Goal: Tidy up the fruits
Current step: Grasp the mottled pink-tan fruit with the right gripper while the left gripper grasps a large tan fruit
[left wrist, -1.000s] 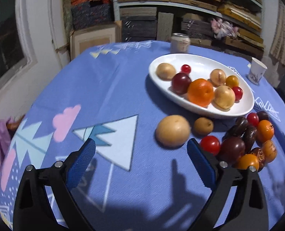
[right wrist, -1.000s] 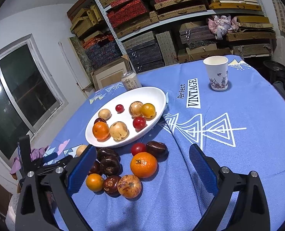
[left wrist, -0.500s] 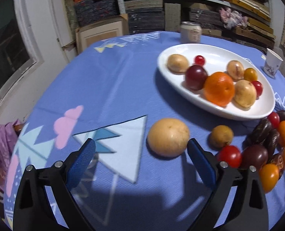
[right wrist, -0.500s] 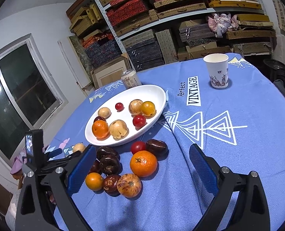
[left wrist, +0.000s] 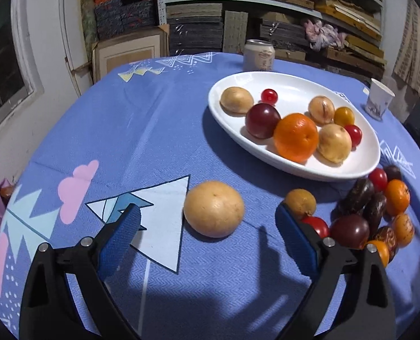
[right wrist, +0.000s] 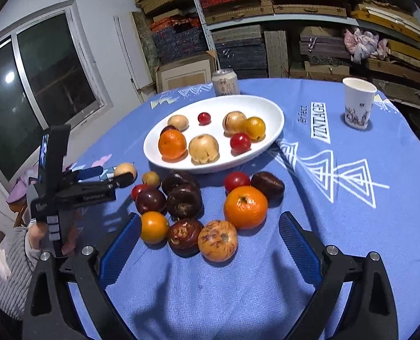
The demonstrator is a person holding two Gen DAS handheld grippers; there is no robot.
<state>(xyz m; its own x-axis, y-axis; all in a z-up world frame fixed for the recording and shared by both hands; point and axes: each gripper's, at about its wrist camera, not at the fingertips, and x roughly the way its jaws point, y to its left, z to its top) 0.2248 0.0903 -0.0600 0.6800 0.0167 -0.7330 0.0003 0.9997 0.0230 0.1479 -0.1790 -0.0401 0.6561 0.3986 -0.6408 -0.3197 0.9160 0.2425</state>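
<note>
A white oval plate [left wrist: 289,87] holds several fruits, among them an orange [left wrist: 296,137] and a dark plum [left wrist: 262,120]. A large tan round fruit [left wrist: 214,209] lies on the blue cloth in front of my open, empty left gripper [left wrist: 207,240], between its fingers' line and a little ahead. A pile of loose fruits [left wrist: 371,215] lies to its right. In the right wrist view my right gripper [right wrist: 210,243] is open and empty, just before a striped orange fruit [right wrist: 217,240] and a big orange [right wrist: 245,206]. The left gripper [right wrist: 108,177] shows at the left there.
A drink can [right wrist: 225,82] stands behind the plate [right wrist: 269,107]. A paper cup [right wrist: 358,102] stands at the far right of the round table. Shelves of stacked boxes fill the back wall; a window is at the left.
My left gripper has moved left and forward until the large tan fruit lies centred between its fingers. The right gripper has come lower and nearer to the loose pile.
</note>
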